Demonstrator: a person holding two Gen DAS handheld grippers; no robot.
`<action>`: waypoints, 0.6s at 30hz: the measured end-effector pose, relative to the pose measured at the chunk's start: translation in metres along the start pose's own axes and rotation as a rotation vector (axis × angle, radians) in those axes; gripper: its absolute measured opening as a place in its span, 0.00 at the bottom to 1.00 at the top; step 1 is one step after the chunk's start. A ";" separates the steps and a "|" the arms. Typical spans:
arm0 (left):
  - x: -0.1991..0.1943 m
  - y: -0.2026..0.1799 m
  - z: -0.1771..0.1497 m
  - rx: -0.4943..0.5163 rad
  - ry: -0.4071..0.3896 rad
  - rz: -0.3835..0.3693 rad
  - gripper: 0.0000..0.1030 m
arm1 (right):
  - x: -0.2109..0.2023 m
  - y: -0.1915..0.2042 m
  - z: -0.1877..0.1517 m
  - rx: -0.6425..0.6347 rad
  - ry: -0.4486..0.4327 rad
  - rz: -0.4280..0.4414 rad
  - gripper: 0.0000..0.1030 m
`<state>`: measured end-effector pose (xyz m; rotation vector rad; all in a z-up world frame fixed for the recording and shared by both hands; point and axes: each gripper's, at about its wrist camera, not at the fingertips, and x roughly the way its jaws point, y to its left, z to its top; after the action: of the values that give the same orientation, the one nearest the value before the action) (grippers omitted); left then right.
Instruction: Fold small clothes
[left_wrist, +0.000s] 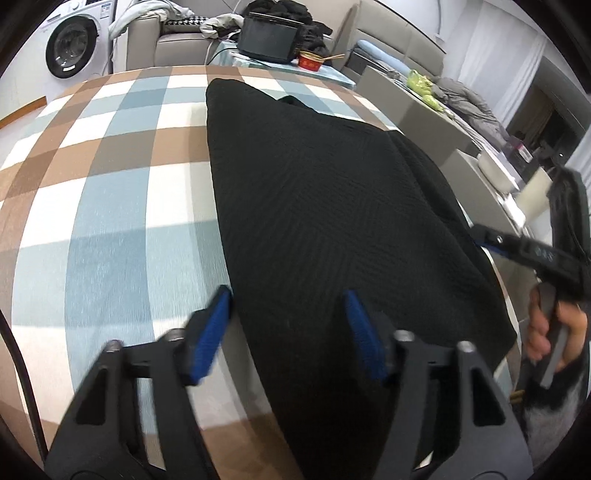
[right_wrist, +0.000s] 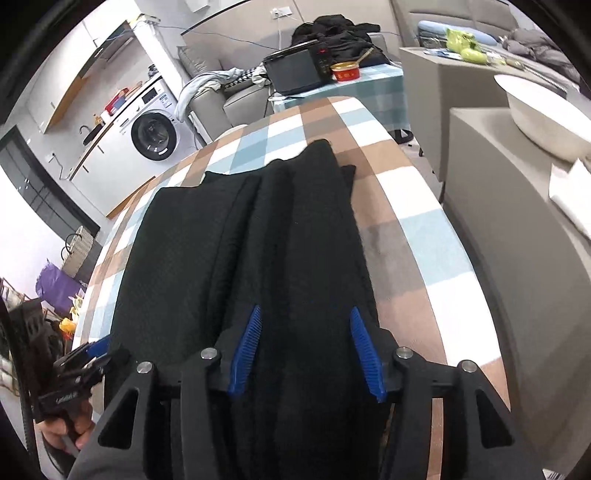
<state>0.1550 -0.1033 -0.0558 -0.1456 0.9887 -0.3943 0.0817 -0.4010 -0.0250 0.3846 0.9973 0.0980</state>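
Black garment (left_wrist: 325, 206) between open grippers

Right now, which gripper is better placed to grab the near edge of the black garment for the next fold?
Right, marginally. The right gripper is open with both fingers over the black garment. The left gripper is open too, but straddles the garment's left edge, one finger over the checked tablecloth.

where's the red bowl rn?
The red bowl sits off the work table, on a small blue-checked side table at the far end, right beside the black screen device; in the left wrist view it's top centre.
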 end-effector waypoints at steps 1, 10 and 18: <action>0.002 0.002 0.002 -0.009 -0.002 0.001 0.39 | 0.002 0.001 0.003 0.000 0.002 0.001 0.50; -0.013 0.032 -0.001 -0.072 -0.072 0.013 0.08 | -0.002 0.012 0.005 -0.030 -0.013 0.006 0.50; -0.046 0.086 -0.017 -0.167 -0.105 0.120 0.01 | 0.001 0.037 0.001 -0.073 0.010 0.105 0.50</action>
<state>0.1406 -0.0052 -0.0546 -0.2541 0.9209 -0.1924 0.0866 -0.3669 -0.0116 0.3700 0.9802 0.2303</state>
